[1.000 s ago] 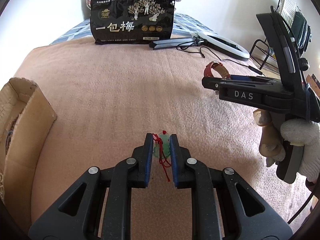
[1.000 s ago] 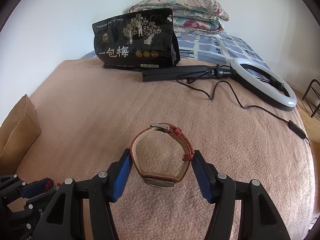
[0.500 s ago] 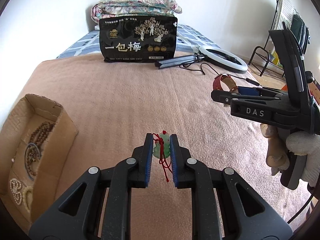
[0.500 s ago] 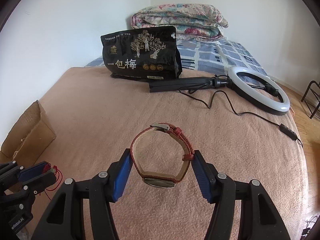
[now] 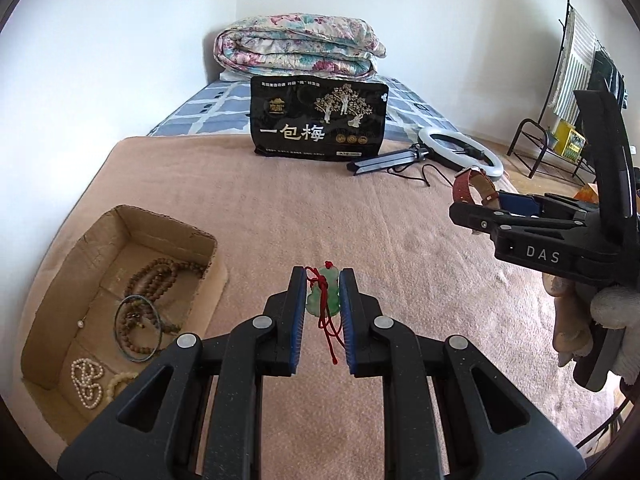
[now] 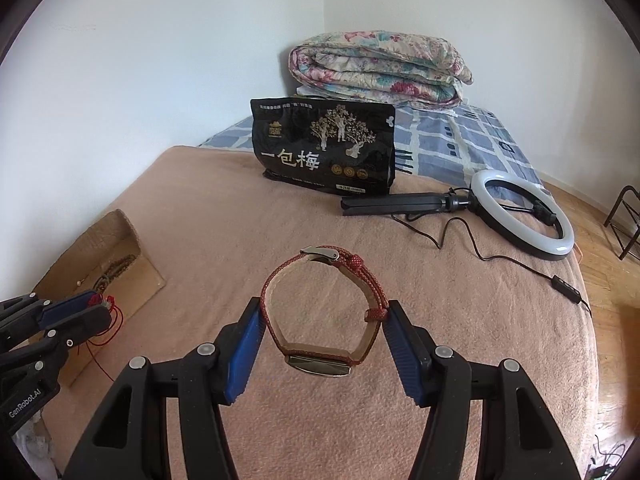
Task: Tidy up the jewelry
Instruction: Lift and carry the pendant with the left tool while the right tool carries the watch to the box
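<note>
My left gripper [image 5: 322, 280] is shut on a green jade pendant [image 5: 322, 295] whose red cord dangles below, held above the pink blanket. Left of it sits an open cardboard box [image 5: 132, 222] holding bead bracelets, a dark bangle and pearl strands. My right gripper [image 6: 323, 312] is shut on a red-strapped watch [image 6: 320, 312], its pads pressing the looped strap from both sides, the watch face at the bottom. In the left wrist view the right gripper [image 5: 476, 200] hangs at the right, carrying the watch [image 5: 472, 184]. In the right wrist view the left gripper [image 6: 96, 308] is at lower left, near the box [image 6: 116, 232].
A black snack bag [image 5: 320, 122] stands at the back of the blanket, with a folded floral quilt [image 5: 300, 48] behind it. A ring light [image 6: 524, 212] on a folded tripod lies to the right, its cable trailing over the bed. A metal rack [image 5: 560, 148] stands off the bed's right side.
Both grippers have risen and drawn back with their loads. The box's inside, with the beads and pearls, has come into the left wrist view.
</note>
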Demonstrator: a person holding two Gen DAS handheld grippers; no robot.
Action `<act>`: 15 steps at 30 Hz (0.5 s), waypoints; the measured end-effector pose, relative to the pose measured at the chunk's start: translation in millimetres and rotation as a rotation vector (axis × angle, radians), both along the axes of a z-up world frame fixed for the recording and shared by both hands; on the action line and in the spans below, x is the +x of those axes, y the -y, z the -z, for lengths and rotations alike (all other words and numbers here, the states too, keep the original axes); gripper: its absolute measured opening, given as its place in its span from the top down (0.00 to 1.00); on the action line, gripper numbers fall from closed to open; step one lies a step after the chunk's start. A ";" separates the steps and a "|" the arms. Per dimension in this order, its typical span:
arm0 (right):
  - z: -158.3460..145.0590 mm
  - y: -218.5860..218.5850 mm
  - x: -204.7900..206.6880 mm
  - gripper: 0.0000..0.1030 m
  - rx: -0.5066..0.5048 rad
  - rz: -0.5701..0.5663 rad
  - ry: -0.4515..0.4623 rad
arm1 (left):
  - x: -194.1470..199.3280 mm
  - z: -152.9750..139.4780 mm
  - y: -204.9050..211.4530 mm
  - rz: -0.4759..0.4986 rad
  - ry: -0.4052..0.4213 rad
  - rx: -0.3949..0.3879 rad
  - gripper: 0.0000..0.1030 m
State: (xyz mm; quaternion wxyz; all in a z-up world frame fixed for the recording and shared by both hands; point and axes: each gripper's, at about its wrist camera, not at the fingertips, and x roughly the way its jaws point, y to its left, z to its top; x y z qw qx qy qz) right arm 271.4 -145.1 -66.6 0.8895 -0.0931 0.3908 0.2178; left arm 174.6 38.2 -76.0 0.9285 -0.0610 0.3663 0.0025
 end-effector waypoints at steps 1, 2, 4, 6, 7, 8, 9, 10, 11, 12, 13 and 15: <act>-3.2 -3.9 -3.1 0.40 -0.001 -0.005 0.001 | -3.3 -2.7 -4.7 -0.006 0.003 0.000 0.85; -6.0 -7.9 -6.1 0.40 -0.002 -0.012 0.003 | -6.8 -5.1 -9.3 -0.012 0.006 0.000 0.85; -11.6 -16.7 -12.2 0.40 -0.006 -0.024 0.008 | -13.3 -9.8 -19.3 -0.027 0.013 -0.001 0.85; -16.0 -26.3 -18.8 0.40 -0.005 -0.039 0.010 | -19.1 -14.1 -29.0 -0.042 0.018 -0.001 0.85; -18.1 -31.5 -22.0 0.40 -0.005 -0.048 0.011 | -22.9 -16.1 -33.2 -0.049 0.020 -0.001 0.85; -20.0 -37.0 -25.1 0.40 -0.006 -0.057 0.012 | -26.1 -17.9 -38.2 -0.056 0.022 -0.002 0.85; -21.5 -42.5 -28.9 0.40 -0.007 -0.066 0.015 | -29.2 -19.6 -43.6 -0.064 0.024 -0.001 0.85; -23.1 -48.3 -31.9 0.40 -0.007 -0.075 0.016 | -32.7 -21.5 -48.8 -0.071 0.027 0.000 0.85; -24.4 -54.1 -35.1 0.40 -0.007 -0.083 0.017 | -36.0 -23.5 -54.2 -0.078 0.029 0.003 0.85; -25.7 -59.8 -38.3 0.40 -0.005 -0.092 0.018 | -39.0 -25.3 -59.9 -0.087 0.031 0.005 0.85; -26.8 -65.6 -41.1 0.40 -0.003 -0.101 0.017 | -41.6 -27.0 -65.9 -0.096 0.033 0.006 0.85; -28.7 -77.7 -46.5 0.40 0.000 -0.116 0.017 | -45.0 -29.9 -78.4 -0.113 0.030 -0.002 0.85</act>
